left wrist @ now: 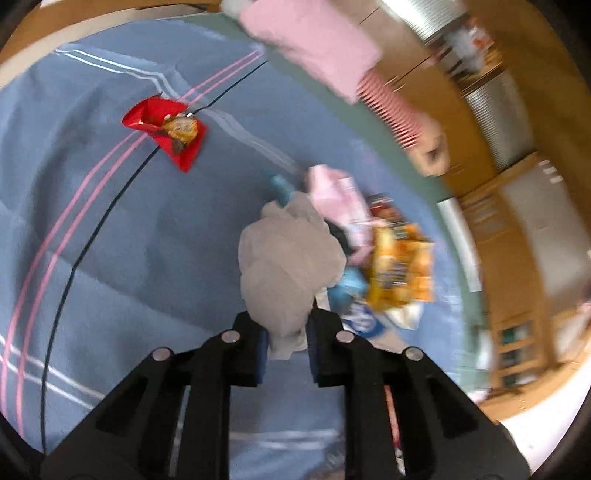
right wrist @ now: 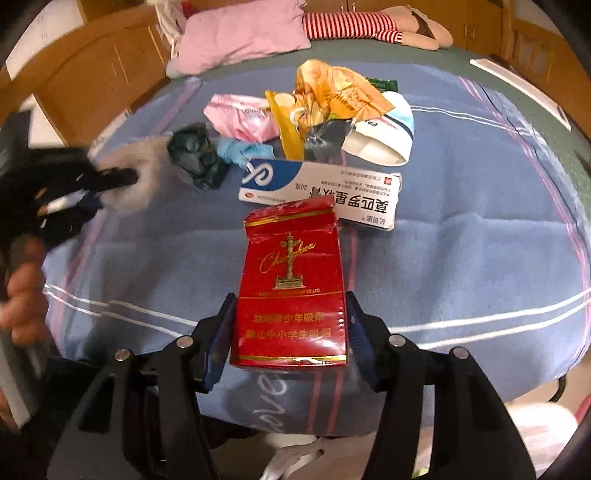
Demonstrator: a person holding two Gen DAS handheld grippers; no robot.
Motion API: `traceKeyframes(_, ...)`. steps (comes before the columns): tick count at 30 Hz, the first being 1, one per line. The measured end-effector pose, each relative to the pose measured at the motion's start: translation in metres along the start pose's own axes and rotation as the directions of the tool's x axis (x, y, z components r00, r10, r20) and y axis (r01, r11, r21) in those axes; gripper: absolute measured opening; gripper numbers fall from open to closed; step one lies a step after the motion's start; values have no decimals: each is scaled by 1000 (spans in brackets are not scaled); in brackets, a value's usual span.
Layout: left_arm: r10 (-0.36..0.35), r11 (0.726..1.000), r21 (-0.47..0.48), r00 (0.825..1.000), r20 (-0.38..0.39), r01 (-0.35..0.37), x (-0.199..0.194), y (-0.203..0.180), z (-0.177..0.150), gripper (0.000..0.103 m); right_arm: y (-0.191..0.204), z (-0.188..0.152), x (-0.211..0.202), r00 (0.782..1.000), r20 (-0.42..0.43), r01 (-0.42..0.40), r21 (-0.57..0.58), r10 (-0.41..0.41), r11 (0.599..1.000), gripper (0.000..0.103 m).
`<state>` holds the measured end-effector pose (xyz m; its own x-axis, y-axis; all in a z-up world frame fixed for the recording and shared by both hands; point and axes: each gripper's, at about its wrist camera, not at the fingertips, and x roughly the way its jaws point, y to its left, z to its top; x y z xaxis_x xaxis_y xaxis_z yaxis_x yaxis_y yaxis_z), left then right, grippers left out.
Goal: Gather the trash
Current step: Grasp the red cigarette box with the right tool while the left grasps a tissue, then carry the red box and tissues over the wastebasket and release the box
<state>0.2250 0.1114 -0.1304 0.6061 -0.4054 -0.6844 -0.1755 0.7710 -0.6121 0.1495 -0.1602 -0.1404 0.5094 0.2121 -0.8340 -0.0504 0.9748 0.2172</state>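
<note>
In the left wrist view my left gripper (left wrist: 286, 343) is shut on a crumpled grey-white tissue (left wrist: 288, 258), which bulges out above the pads over the blue bedspread (left wrist: 110, 258). The right wrist view shows that same gripper (right wrist: 129, 177) blurred at the left, with the tissue (right wrist: 147, 173) at its tip. My right gripper (right wrist: 290, 332) is shut on a red cigarette pack (right wrist: 291, 280), held upright with one pad on each side. Behind it lies a pile of trash: a white-and-blue medicine box (right wrist: 317, 192), an orange snack bag (right wrist: 332, 96), a pink packet (right wrist: 240, 114) and a dark crumpled bag (right wrist: 195, 155).
A red snack wrapper (left wrist: 166, 129) lies apart on the bedspread, to the far left in the left wrist view. A pink pillow (right wrist: 240, 33) and a doll with striped legs (right wrist: 354, 24) lie at the far edge. A hand (right wrist: 22, 295) grips the left tool's handle. Wooden cabinets surround the bed.
</note>
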Motion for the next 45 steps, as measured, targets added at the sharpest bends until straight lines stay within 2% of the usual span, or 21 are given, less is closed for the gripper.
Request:
traceKeyframes(3, -139, 988, -61, 990, 27, 141, -19, 10, -14, 18, -8, -1, -19, 999, 38, -30, 49, 28, 998, 56)
traceKeyframes(4, -150, 988, -42, 988, 48, 152, -24, 7, -15, 18, -9, -3, -26, 998, 49, -31, 53, 29, 998, 56)
traceKeyframes(6, -46, 994, 107, 991, 129, 32, -36, -16, -22, 18, -10, -6, -47, 996, 87, -23, 46, 19, 999, 56)
traceKeyframes(9, 68, 952, 278, 975, 209, -126, -41, -47, -38, 18, -12, -14, -76, 990, 137, 11, 20, -14, 1000, 56)
traceKeyframes(13, 119, 868, 433, 948, 297, -244, -46, -77, -67, 18, -25, -28, -119, 979, 201, 43, 10, -44, 999, 56)
traceKeyframes(15, 137, 857, 439, 940, 312, -270, -54, -85, -76, 18, -35, -35, -138, 974, 218, 53, 7, -53, 999, 56)
traceKeyframes(17, 156, 871, 409, 943, 293, -271, -77, -92, -82, 18, -44, -43, -156, 971, 232, 60, 7, -60, 998, 57)
traceKeyframes(18, 155, 870, 416, 947, 282, -266, -84, -98, -87, 18, -50, -49, -165, 970, 233, 66, 7, -66, 998, 57)
traceKeyframes(21, 133, 813, 507, 940, 314, -285, -115, -130, -109, 19, -65, -67, -183, 973, 211, 90, 15, -91, 996, 57)
traceKeyframes(23, 95, 787, 559, 948, 305, -259, -128, -145, -131, 19, -74, -79, -193, 973, 208, 94, 24, -97, 995, 57)
traceKeyframes(25, 73, 764, 600, 957, 282, -235, -130, -153, -153, 19, -83, -94, -202, 975, 196, 102, 31, -107, 994, 57)
traceKeyframes(28, 75, 699, 683, 972, 224, -212, -119, -161, -189, 19, -97, -112, -212, 975, 174, 132, 51, -139, 990, 57)
traceKeyframes(30, 90, 655, 725, 975, 205, -213, -109, -164, -207, 19, -106, -119, -217, 975, 170, 134, 81, -146, 988, 57)
traceKeyframes(33, 97, 610, 762, 975, 200, -217, -108, -166, -224, 19, -116, -122, -223, 974, 174, 126, 119, -146, 985, 57)
traceKeyframes(34, 95, 600, 769, 974, 206, -221, -108, -166, -225, 19, -117, -123, -223, 974, 175, 125, 122, -146, 985, 57)
traceKeyframes(37, 87, 599, 772, 975, 202, -214, -111, -170, -228, 19, -115, -123, -219, 976, 168, 119, 116, -138, 986, 57)
traceKeyframes(45, 83, 568, 811, 990, 111, -139, -98, -167, -244, 19, -109, -126, -203, 986, 119, 106, 100, -117, 989, 57)
